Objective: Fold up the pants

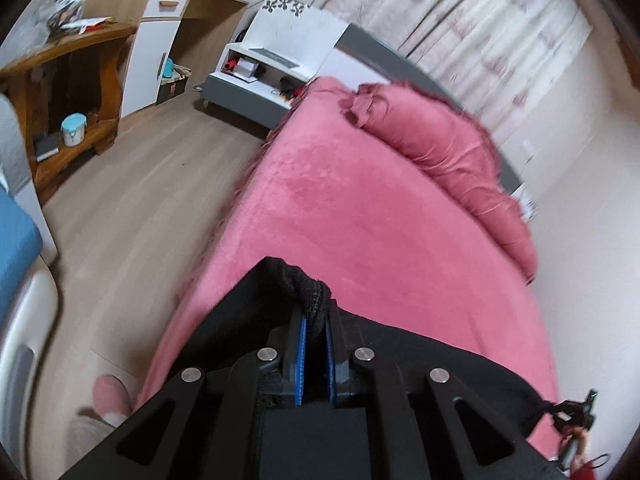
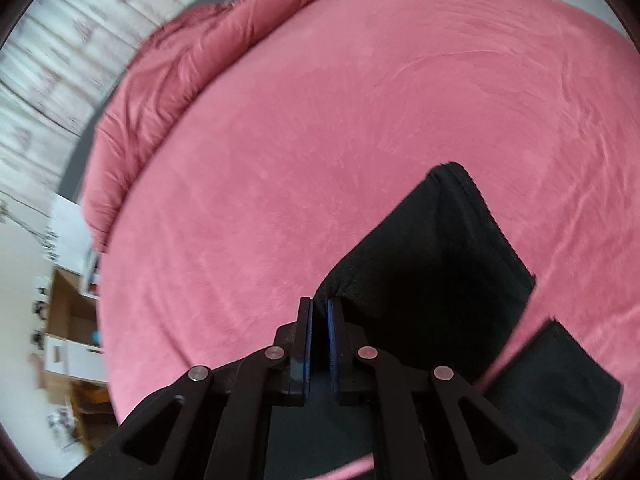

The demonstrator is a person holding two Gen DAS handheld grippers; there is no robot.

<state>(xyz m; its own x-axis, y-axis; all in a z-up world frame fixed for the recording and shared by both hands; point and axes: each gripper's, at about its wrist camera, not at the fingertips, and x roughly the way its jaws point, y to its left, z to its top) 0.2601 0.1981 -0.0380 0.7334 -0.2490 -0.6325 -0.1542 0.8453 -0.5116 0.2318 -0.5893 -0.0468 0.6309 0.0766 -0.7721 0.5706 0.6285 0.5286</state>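
The black pants hang over a pink bedspread. My left gripper is shut on a bunched edge of the pants, and the fabric stretches away to the right behind it. My right gripper is shut on another edge of the black pants, which hang down past it toward the bed. A second black piece of the pants shows at the lower right. The other gripper appears small at the far right of the left wrist view.
A pink pillow roll lies at the head of the bed. A white-and-grey nightstand, a wooden shelf and a white cabinet stand beyond the wood floor. Curtains hang behind the bed.
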